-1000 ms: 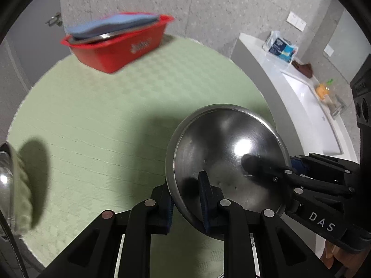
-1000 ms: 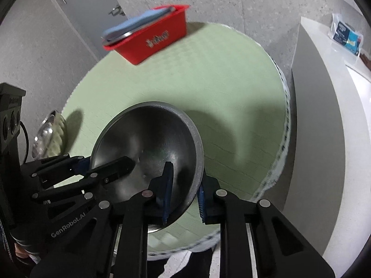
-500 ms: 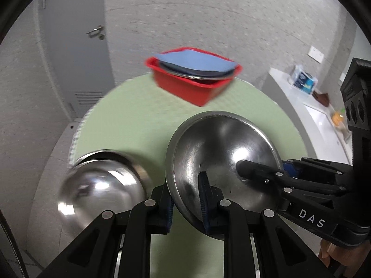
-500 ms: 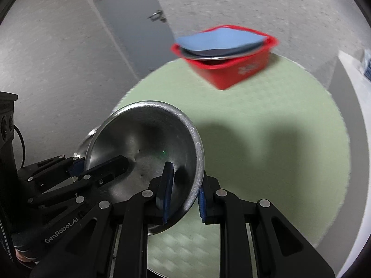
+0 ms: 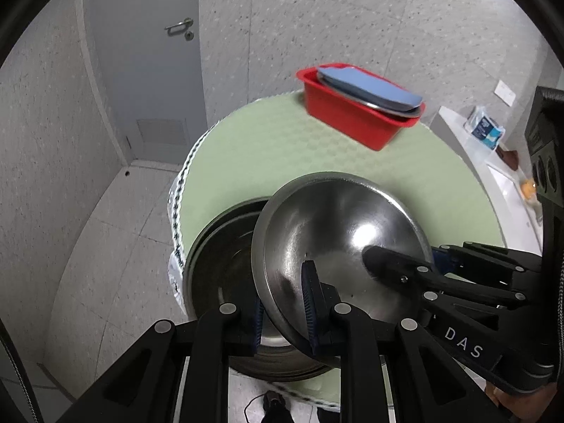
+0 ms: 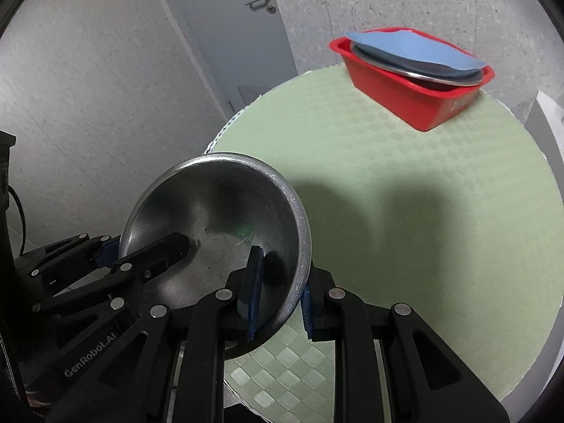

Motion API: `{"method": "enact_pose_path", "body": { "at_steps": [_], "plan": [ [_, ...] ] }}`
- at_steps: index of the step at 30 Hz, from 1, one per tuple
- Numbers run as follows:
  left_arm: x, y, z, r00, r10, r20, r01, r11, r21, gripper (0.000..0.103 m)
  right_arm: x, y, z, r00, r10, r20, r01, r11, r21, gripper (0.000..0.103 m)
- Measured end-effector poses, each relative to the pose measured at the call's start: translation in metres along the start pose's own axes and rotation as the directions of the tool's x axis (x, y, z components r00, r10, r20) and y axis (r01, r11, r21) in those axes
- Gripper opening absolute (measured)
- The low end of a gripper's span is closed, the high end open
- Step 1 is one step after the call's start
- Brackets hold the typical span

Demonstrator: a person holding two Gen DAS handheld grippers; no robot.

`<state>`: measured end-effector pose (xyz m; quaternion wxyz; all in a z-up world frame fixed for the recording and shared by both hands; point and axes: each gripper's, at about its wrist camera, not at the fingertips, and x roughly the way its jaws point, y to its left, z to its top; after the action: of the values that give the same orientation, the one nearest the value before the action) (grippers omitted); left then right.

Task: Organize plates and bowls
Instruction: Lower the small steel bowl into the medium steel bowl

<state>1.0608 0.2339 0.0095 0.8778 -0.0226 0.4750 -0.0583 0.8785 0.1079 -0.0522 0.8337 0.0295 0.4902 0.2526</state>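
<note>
1. The steel bowl (image 5: 338,246) is held tilted above the near-left edge of the round green table (image 5: 264,148), carried by both tools at once.
2. The left gripper (image 5: 283,303) is clamped on the bowl's near-left rim, one blue pad inside the bowl and one outside.
3. The right gripper (image 6: 278,292) is likewise clenched on the opposite rim of the same bowl (image 6: 215,225), the wall pinched between its blue pads.
4. Beneath and partly behind the held bowl, a second steel bowl (image 5: 222,268) rests on the table at its left edge. Whether the two touch cannot be told.
5. At the far side of the table stands a red bin (image 6: 416,84), well apart from the bowls.
6. In the bin lies a steel plate (image 6: 419,72) with a blue plate (image 6: 412,51) on top, both tilted over the rim.
</note>
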Motion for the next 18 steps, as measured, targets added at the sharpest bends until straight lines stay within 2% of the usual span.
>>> {"method": "enact_pose_path", "body": {
  "at_steps": [11, 15, 18],
  "plan": [
    [0.015, 0.022, 0.012, 0.999, -0.029, -0.042, 0.029, 0.999, 0.012, 0.018, 0.014, 0.013, -0.001, 0.997, -0.082, -0.010, 0.082, 0.997, -0.018, 0.023],
    [0.021, 0.020, 0.012, 0.998, -0.019, -0.054, 0.021, 0.999, 0.026, 0.024, 0.019, 0.017, -0.004, 0.993, -0.116, -0.010, 0.116, 0.992, -0.040, 0.024],
    [0.025, 0.019, 0.012, 0.999, -0.012, -0.050, 0.014, 0.999, 0.029, 0.026, 0.020, 0.015, -0.006, 0.994, -0.105, -0.010, 0.105, 0.994, -0.025, 0.025]
  ]
}}
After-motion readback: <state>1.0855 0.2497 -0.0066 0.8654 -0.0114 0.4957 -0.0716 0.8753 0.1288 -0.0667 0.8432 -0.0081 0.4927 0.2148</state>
